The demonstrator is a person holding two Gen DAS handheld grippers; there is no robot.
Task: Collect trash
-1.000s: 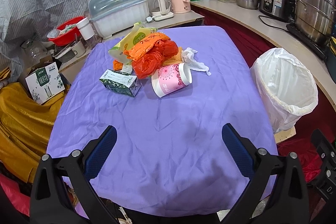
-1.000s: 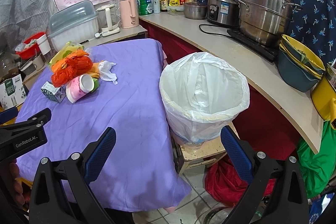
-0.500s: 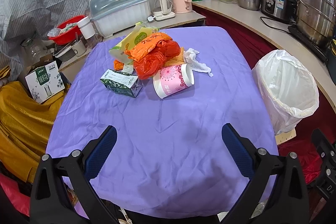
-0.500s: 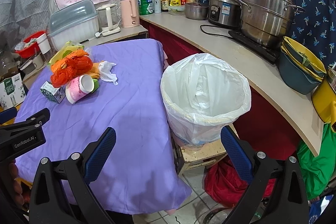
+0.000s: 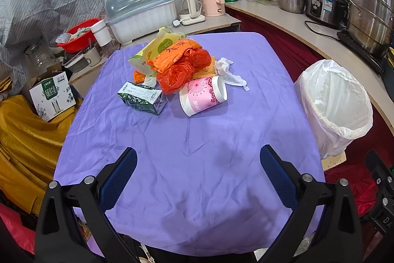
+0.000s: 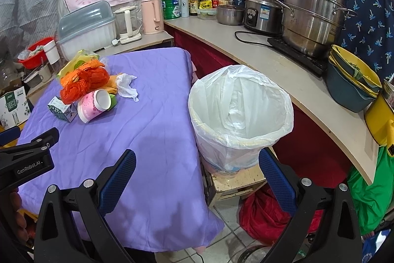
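Observation:
A pile of trash lies on the purple-covered table (image 5: 197,152): a pink paper cup (image 5: 203,95) on its side, a green carton (image 5: 142,97), an orange plastic bag (image 5: 182,70), a yellow-green packet (image 5: 155,48) and a crumpled white tissue (image 5: 229,73). A bin with a white liner (image 5: 335,102) stands right of the table. My left gripper (image 5: 197,171) is open and empty above the table's near part. My right gripper (image 6: 197,171) is open and empty near the bin (image 6: 241,112). The cup (image 6: 94,105) and the tissue (image 6: 126,86) also show in the right wrist view.
A counter (image 6: 283,70) with steel pots (image 6: 312,19), a rice cooker and stacked bowls (image 6: 352,83) runs along the right. Kettles (image 5: 211,1), a covered dish rack (image 5: 140,9) and a red basin (image 5: 76,33) stand behind the table. A cardboard box (image 5: 51,95) sits at the left.
Both grippers have shifted slightly forward; the trash pile and bin look a little closer. Nothing was taken hold of.

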